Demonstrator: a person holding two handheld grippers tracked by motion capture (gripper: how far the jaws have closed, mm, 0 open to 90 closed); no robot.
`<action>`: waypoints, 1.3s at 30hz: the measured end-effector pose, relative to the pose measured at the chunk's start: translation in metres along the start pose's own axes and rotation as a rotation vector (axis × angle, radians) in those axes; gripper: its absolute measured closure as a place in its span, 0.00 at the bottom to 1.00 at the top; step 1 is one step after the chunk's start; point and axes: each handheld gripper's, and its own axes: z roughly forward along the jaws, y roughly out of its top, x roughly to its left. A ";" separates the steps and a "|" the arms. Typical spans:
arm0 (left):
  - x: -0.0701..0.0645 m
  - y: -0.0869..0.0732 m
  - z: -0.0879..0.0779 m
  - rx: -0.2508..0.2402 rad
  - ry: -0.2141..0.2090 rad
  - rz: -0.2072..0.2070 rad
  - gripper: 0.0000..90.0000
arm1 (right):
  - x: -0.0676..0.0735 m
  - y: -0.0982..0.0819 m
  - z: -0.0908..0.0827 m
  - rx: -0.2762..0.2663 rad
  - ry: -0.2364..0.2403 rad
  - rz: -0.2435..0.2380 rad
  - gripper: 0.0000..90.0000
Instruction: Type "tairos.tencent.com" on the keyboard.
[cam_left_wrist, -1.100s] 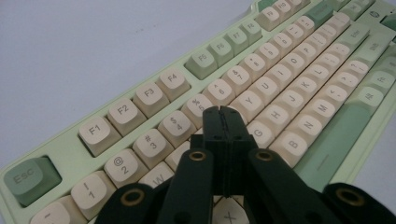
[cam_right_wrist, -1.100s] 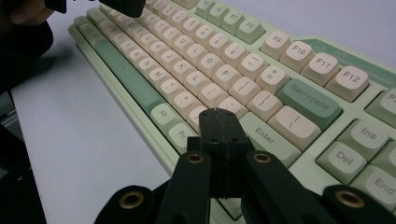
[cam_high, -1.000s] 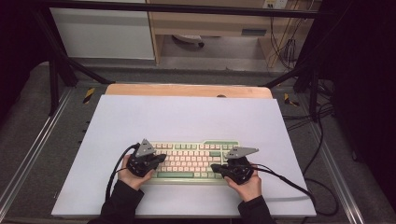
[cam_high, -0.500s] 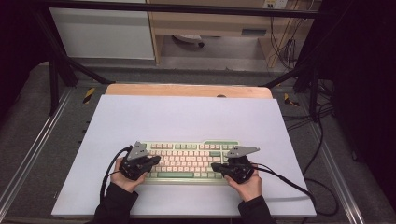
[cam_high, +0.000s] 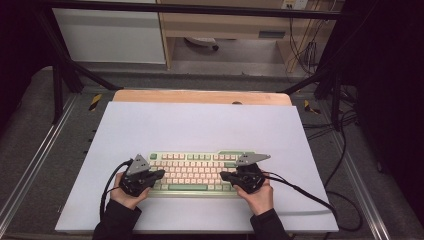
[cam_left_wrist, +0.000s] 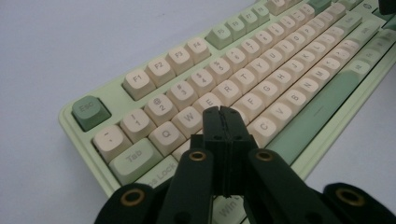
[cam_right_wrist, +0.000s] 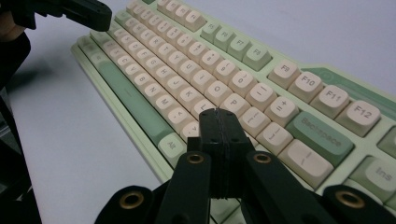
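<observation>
High view: both hands sit at the near edge of the surface (cam_high: 200, 125), left tongs (cam_high: 159, 173) and right tongs (cam_high: 225, 175) clenched empty over the keyboard (cam_high: 195, 170). Best tapped straight down, one key each. Keyboard lies near-centre, long axis left to right, function row pointing away.

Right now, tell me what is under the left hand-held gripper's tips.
The shut left hand-held gripper hangs over the keyboard, by keys E, D and C. Its jaws cover the keys directly beneath.
</observation>
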 end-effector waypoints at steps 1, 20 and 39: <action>0.001 -0.001 -0.001 -0.001 0.000 -0.003 1.00 | 0.001 0.002 0.002 0.001 -0.003 0.002 1.00; 0.007 -0.006 -0.005 -0.007 0.000 -0.016 1.00 | 0.004 0.025 0.044 0.022 -0.040 0.005 1.00; 0.008 -0.007 -0.004 -0.005 0.002 -0.016 1.00 | 0.002 0.023 0.062 0.052 -0.044 0.010 1.00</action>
